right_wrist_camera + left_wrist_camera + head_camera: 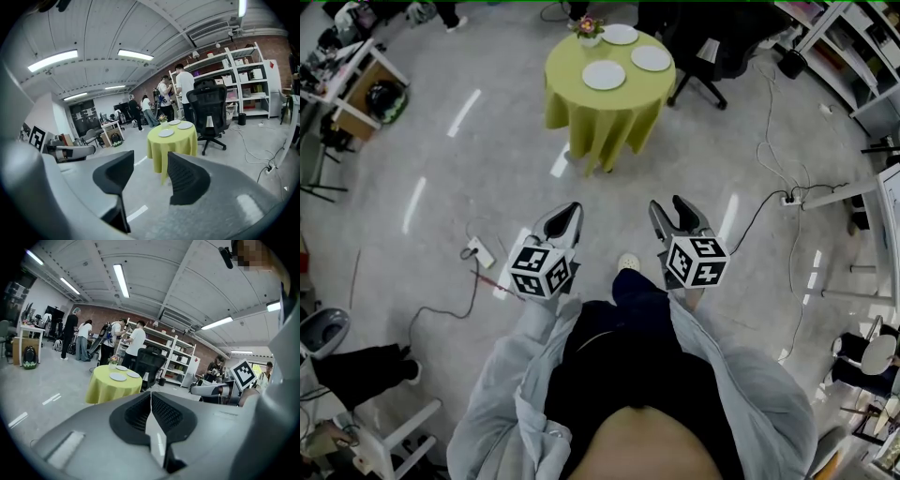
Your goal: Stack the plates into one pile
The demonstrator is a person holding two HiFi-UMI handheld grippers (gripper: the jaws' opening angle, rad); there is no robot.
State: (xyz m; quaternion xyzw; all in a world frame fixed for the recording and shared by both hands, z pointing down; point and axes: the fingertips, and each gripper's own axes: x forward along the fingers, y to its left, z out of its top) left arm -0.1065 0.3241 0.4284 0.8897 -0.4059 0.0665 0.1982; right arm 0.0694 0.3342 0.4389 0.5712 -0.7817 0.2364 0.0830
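Far ahead, a round table [570, 62] under a yellow-green cloth [605, 122] is seen, well apart from both grippers. Three white plates are laid on it separately, none stacked: the near plate [604, 75], the right plate [652, 58] and the far plate [621, 35], with a small flower pot [589, 31] set just left of the far one. A black office chair [712, 56] is placed right of the table. The left gripper [571, 210] is held with its jaws closed tip against tip, and nothing is gripped. The right gripper [667, 208] is held beside it with jaws partly apart, and nothing is found between them
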